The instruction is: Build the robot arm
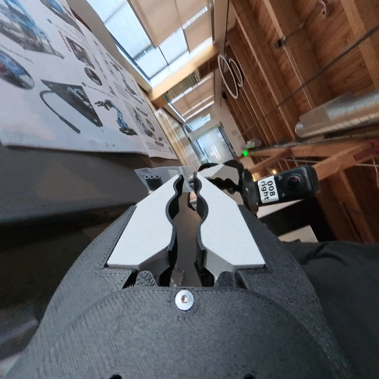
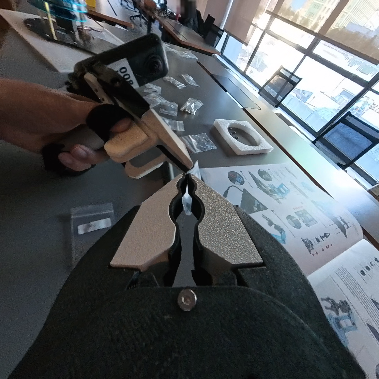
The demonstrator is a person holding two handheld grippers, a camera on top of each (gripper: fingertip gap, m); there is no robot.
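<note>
Clear bag (image 2: 185, 202) first, asks one voice: where is it?

Other: Up in the air above the dark surface (image 2: 225, 98), caught between both tools. It is small, and black tube-shaped parts show inside it in the left wrist view.

First: And the tools?

Other: The right tool (image 2: 187, 176) is drawn narrow, its tips nearly meeting, with the bag pinched in the slit between them. The left tool (image 2: 189, 167), gripped by a hand (image 2: 51, 123), comes in from above and appears to nip the bag's upper corner. Its own view shows only a thin gap at its tips.

First: Is the bag open?

Other: I cannot tell. No parts are seen spilling from it.

First: What lies around?

Other: More little bags (image 2: 191, 105) lie scattered over the middle of the surface. A white foam block (image 2: 221, 127) with a hollow sits toward the window-side edge. An open booklet (image 2: 287, 205) lies beside the same edge. One flat bag (image 2: 92, 221) lies apart, blurred.

First: Any writing or brands?

Other: A white sticker (image 2: 125, 75) with black print sits on the left tool's camera. The booklet carries printed pictures and fine text. I make out no brand.
</note>
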